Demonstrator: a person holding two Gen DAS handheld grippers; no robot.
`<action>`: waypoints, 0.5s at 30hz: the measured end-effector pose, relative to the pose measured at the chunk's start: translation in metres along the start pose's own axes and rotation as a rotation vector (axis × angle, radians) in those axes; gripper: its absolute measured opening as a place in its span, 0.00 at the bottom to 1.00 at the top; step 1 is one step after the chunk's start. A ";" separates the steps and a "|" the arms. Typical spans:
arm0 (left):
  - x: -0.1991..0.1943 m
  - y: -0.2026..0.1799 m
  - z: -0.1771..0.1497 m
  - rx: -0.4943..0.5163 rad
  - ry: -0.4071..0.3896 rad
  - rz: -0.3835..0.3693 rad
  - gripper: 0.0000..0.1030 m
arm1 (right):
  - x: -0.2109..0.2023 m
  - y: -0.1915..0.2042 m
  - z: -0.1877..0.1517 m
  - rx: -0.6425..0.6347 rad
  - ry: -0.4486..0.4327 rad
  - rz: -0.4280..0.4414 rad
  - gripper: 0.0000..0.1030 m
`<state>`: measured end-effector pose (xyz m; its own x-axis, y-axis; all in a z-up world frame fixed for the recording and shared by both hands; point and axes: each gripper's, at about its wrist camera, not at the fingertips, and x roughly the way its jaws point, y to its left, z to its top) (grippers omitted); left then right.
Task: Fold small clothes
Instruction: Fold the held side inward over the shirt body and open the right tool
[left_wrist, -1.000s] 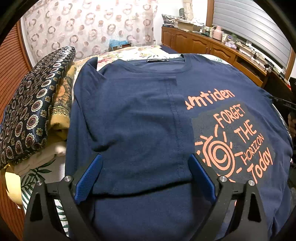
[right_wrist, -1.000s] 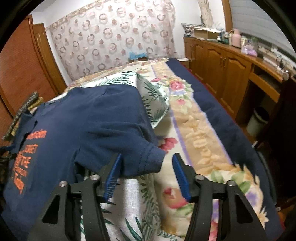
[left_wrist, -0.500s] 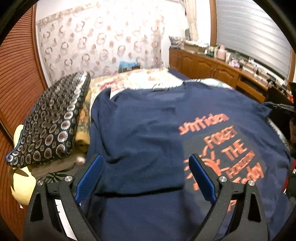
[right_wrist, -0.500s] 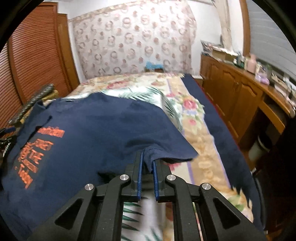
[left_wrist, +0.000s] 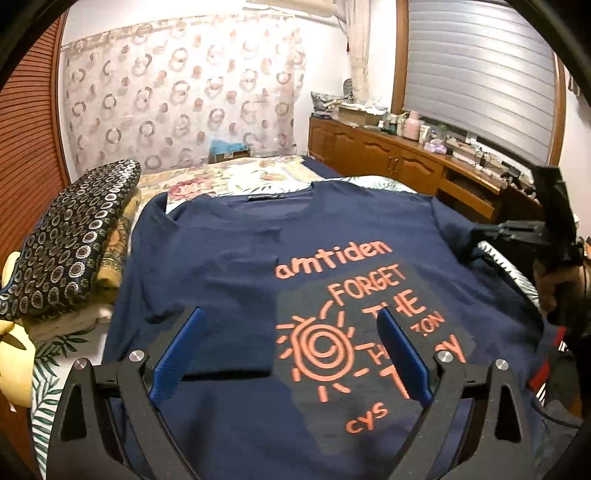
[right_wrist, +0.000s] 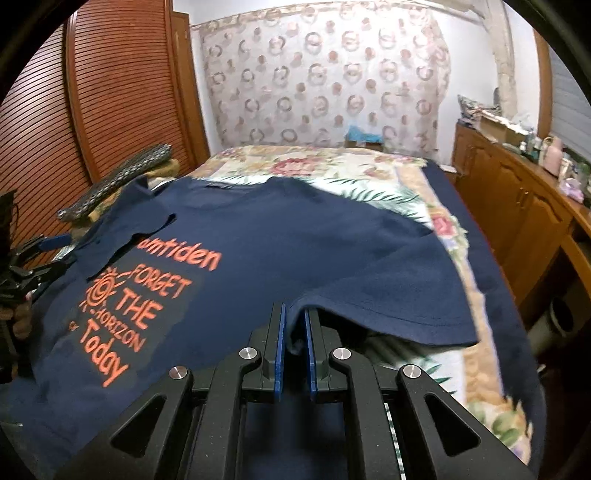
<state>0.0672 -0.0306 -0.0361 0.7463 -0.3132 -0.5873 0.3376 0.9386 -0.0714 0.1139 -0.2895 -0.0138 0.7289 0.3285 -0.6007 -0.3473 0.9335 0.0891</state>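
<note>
Left sleeve (left_wrist: 229, 280) is already folded in, while the right sleeve (right_wrist: 388, 299) is pinched in the closed right gripper (right_wrist: 294, 332), left gripper (left_wrist: 291, 354) hung wide open and empty, so most folding's left.

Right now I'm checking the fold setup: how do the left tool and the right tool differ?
The left tool stands wide open above the navy T-shirt, gripping nothing; the right tool is shut on the shirt's sleeve. The left tool is over the chest print, the right tool at the garment's edge. Both have blue pads on black fingers.
</note>
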 end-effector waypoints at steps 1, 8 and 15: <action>-0.002 -0.001 -0.001 -0.003 -0.004 -0.007 0.92 | 0.001 0.002 -0.001 -0.002 0.004 0.006 0.09; -0.007 -0.015 -0.004 -0.008 -0.014 -0.021 0.92 | -0.001 0.005 -0.006 -0.019 0.038 -0.006 0.09; -0.009 -0.028 -0.007 0.017 -0.014 -0.009 0.92 | -0.022 0.018 0.001 -0.002 0.013 -0.056 0.31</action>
<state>0.0469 -0.0529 -0.0346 0.7511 -0.3235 -0.5755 0.3541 0.9331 -0.0624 0.0925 -0.2792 0.0020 0.7394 0.2741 -0.6150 -0.3079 0.9499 0.0533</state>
